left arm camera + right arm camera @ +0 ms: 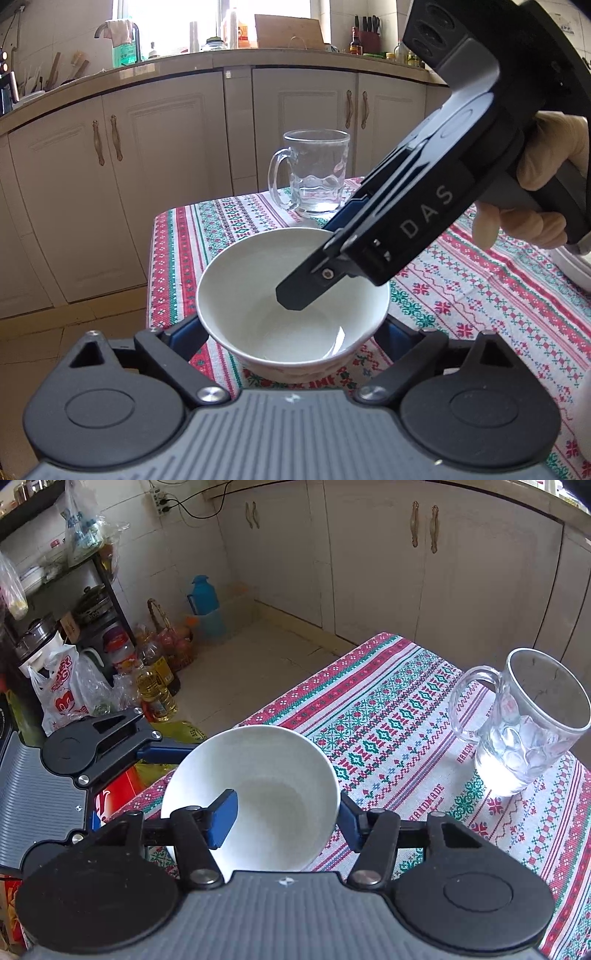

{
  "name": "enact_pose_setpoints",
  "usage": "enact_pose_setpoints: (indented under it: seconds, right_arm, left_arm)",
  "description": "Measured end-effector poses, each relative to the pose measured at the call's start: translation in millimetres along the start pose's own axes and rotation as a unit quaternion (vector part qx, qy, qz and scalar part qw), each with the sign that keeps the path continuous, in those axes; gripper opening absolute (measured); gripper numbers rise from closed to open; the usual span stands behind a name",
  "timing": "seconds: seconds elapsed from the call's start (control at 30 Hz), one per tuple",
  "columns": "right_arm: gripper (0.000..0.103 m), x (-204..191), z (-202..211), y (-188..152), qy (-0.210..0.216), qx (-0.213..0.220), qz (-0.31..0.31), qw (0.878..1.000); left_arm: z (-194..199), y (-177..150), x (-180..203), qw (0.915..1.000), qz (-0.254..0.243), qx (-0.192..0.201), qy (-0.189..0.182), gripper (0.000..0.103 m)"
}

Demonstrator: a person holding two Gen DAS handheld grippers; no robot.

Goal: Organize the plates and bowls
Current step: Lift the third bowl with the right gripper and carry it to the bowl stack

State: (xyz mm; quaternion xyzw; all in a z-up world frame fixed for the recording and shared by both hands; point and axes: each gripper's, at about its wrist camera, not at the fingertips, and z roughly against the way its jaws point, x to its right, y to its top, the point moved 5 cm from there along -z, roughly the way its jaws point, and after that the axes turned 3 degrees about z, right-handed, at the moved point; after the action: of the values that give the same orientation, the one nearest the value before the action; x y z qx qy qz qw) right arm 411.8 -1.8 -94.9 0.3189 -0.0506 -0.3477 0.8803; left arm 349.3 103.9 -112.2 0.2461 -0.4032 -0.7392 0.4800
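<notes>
A white bowl [258,295] sits at the near corner of the patterned tablecloth [480,295]. My left gripper [288,332] spans it from outside, its blue pads pressed against the bowl's two sides. My right gripper [310,262] comes down from the right in a gloved hand [546,155]. It is shut on the bowl's wall, with one finger inside and one outside the rim. In the right wrist view the bowl [273,760] lies between the right gripper's [285,821] fingers. The left pad is inside it and the right pad is against its outer side. One finger [166,751] of the left gripper touches its far left side.
A clear glass mug [317,173] stands on the cloth behind the bowl, at the right [528,723] in the right wrist view. A white dish edge [576,266] shows at the far right. The table edge drops to a tiled floor with bottles and bags [147,679]; cabinets stand beyond.
</notes>
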Motion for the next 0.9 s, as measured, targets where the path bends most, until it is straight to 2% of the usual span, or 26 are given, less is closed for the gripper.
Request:
enact_pose_setpoints:
  seconds: [0.4,0.9]
  right_arm:
    - [0.063,-20,38,-11,-0.003,0.006,0.018,1.000]
    - [0.065,-61,116,-46,-0.010,0.036,0.025,0.999]
  left_arm:
    - [38,9,24,0.9997,-0.003,0.000,-0.023,0.095]
    - [104,14,68,0.9979,-0.034,0.015,-0.054,0.095]
